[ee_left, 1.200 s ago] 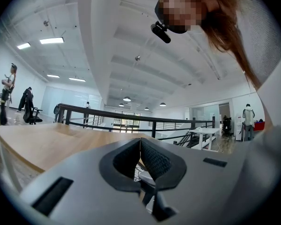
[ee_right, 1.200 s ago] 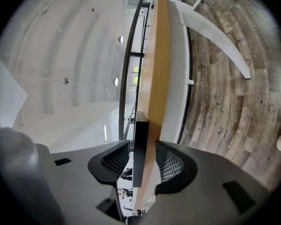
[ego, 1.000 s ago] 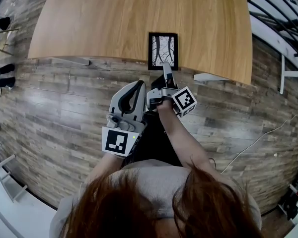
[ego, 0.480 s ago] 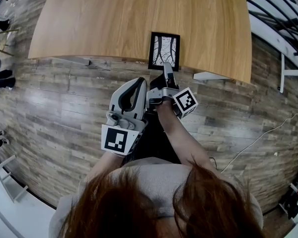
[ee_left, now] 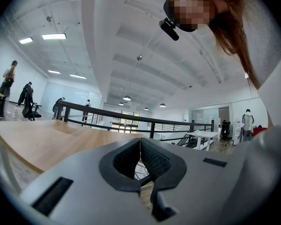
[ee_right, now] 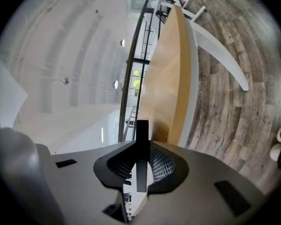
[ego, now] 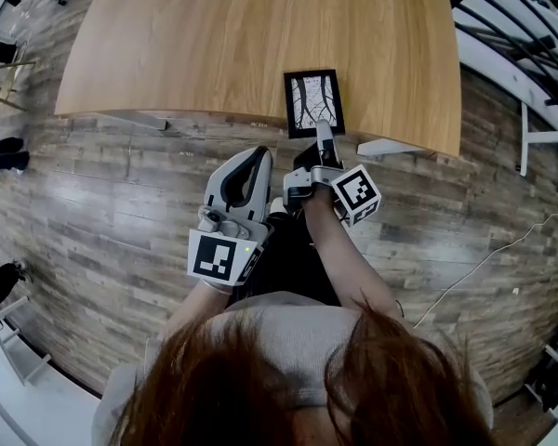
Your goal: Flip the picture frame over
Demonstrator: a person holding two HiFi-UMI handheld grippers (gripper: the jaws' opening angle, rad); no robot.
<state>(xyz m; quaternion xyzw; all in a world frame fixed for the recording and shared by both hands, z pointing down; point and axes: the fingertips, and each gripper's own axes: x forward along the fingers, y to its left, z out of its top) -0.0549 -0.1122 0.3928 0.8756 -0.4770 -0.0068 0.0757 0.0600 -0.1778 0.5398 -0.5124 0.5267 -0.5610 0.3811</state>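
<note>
Jaws of the right gripper [ee_right: 141,165] are pressed onto the near edge of the picture frame [ego: 313,100] from both sides. That gripper's own view shows the frame only edge-on, as a thin dark strip standing between the mesh pads. The head view gives what that view cannot: the frame is face up, a black border round a pale picture with dark branching lines. It sits at the near edge of the wooden table [ego: 214,45], slightly askew, its near end at or just past the rim. Whether that end is clear of the wood I cannot tell.

In the right gripper view the table stands almost upright in the picture, so the gripper is rolled onto its side. The forearm reaches forward from the body.

Just beside it, short of the table and over the plank floor [ego: 102,203], the left gripper [ego: 254,154] points level at the table. Its pads meet and hold nothing.
</note>
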